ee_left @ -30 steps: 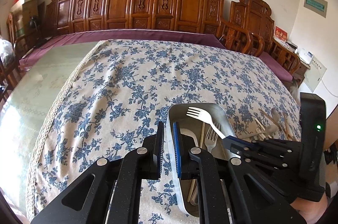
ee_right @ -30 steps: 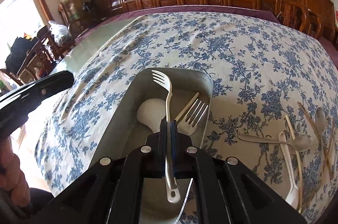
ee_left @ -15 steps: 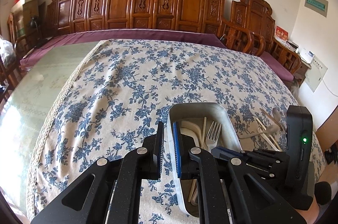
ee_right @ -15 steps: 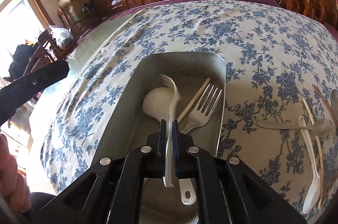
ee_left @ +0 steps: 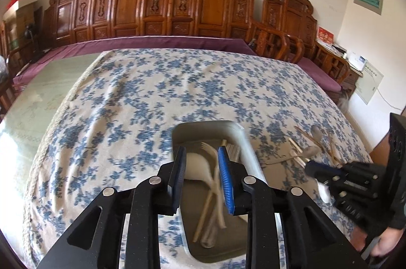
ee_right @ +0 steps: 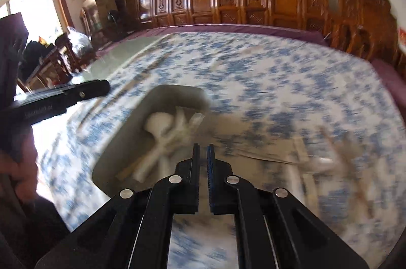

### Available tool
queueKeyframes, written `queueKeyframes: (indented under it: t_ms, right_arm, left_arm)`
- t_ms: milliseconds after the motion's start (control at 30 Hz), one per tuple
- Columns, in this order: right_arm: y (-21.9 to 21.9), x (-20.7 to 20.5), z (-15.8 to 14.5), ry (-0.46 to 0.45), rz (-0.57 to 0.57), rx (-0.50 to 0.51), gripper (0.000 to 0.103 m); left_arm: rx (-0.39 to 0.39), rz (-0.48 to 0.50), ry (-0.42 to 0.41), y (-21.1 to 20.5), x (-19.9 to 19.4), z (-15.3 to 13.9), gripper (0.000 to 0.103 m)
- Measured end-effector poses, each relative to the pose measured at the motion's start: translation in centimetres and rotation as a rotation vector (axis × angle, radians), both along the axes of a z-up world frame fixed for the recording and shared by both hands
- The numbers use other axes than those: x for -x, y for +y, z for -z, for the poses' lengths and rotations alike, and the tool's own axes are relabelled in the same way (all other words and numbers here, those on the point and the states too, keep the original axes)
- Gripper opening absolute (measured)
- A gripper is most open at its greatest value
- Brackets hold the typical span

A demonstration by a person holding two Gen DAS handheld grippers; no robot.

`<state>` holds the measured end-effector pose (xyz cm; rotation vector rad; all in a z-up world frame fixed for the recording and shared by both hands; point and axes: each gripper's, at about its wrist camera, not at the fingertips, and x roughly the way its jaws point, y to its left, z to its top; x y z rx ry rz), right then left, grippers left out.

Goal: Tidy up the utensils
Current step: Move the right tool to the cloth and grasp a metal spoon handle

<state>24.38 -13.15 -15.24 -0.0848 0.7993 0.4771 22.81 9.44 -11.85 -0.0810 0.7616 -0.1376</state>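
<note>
Nearest in the left wrist view, the left gripper (ee_left: 201, 162) hangs over the metal tray (ee_left: 250, 155) with its blue-padded jaws spread wide and nothing between them. Below it in the tray lie a white plastic spoon (ee_left: 196, 163), a white plastic fork (ee_left: 212, 155) and pale chopsticks (ee_left: 206, 210), crossing one another.

The right gripper (ee_right: 203, 155) sits just beside the tray's near right corner, its jaws drawn close with a narrow gap and empty. Seen from the left, its black body (ee_left: 355, 182) carries raised lettering too small to read, and a white utensil end (ee_left: 323, 191) shows under it; whether they touch I cannot tell. In the right wrist view the left gripper's side (ee_right: 45, 104) bears small white writing, blurred beyond reading.

Further right on the blue-flowered tablecloth (ee_left: 152, 101), more loose utensils (ee_left: 310, 144) lie scattered: metal spoons and chopsticks.

Beyond stands a row of carved wooden chairs (ee_left: 177, 7). On the far right wall hang a green-lettered sign (ee_left: 369, 0) and a red card (ee_left: 326, 37), both illegible.
</note>
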Motion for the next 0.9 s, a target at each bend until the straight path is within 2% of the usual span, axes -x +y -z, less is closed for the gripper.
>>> queueKeyframes:
  t_ms: [67, 233, 300, 467, 600, 900]
  right_arm:
    - [-2.3, 0.2, 0.2, -0.01, 0.02, 0.032, 0.008]
    - [-7.2, -0.5, 1.6, 0.006, 0.094, 0.076, 0.008]
    - [-8.7, -1.0, 2.2, 0.014, 0.12, 0.076, 0.019]
    - [-9.9, -3.0, 3.2, 0.027, 0.127, 0.092, 0.027]
    - [-9.5, -5.7, 3.7, 0.054, 0.103, 0.096, 0.028]
    - [-9.9, -11.2, 6.6, 0.219, 0.129, 0.068, 0.028]
  left_arm:
    - [0.0, 0.02, 0.0, -1.1, 0.0, 0.2, 0.031]
    - [-0.023, 0.06, 0.008, -3.5, 0.0, 0.8, 0.032]
    - [-0.03, 0.072, 0.012, -4.4, 0.1, 1.2, 0.032]
    - [-0.048, 0.097, 0.021, -5.9, 0.3, 1.8, 0.032]
    - [-0.059, 0.11, 0.024, -6.6, 0.3, 2.0, 0.032]
    - [-0.061, 0.137, 0.032, -7.6, 0.4, 2.3, 0.032]
